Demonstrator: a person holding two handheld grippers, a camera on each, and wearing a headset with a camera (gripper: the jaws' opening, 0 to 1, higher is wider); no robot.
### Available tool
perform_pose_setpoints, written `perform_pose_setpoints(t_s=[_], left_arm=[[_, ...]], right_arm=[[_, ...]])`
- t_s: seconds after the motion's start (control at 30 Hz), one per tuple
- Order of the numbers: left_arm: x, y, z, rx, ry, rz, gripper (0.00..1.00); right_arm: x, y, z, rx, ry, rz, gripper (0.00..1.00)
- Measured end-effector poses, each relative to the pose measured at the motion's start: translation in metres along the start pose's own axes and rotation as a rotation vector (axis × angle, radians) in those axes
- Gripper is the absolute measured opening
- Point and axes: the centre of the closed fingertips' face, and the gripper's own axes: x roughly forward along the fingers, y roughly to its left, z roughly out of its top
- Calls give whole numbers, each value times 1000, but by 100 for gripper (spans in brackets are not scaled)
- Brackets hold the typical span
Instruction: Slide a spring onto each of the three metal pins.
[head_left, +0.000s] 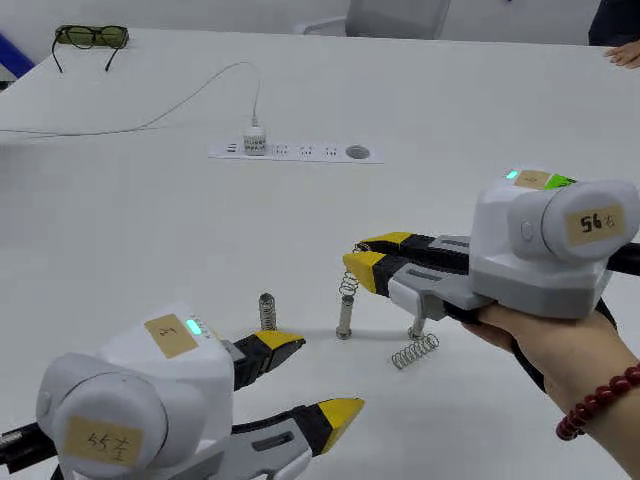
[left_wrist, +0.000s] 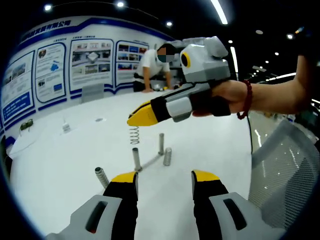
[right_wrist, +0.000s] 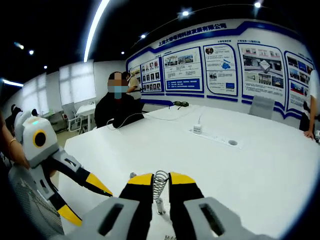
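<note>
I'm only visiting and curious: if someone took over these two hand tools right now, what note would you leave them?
Left gripper: open, holding nothing.
Right gripper: shut on a spring, held at the top of the middle pin.
Done: the left pin wears its spring.
Left: slide the held spring down; then the loose spring lying on the table goes onto the third pin.
</note>
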Motion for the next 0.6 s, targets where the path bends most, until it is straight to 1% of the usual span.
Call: perform_pose_setpoints(t_s=[0.07,0.17,0.43,0.6], left_arm=[[0,0,-1,-4,0,-1,45],[1,-1,-2,-6,5,-3,47],[1,-2,-3,-2,11,-5,49],[1,-2,-4,-4,15,-5,49]], right_arm=[[2,0,-2,-20,9,1,12],[4,0,-6,-31,20,-2,12],[8,0,-15,-109,49,-11,12],[9,0,-18,-114,58,-15,12]])
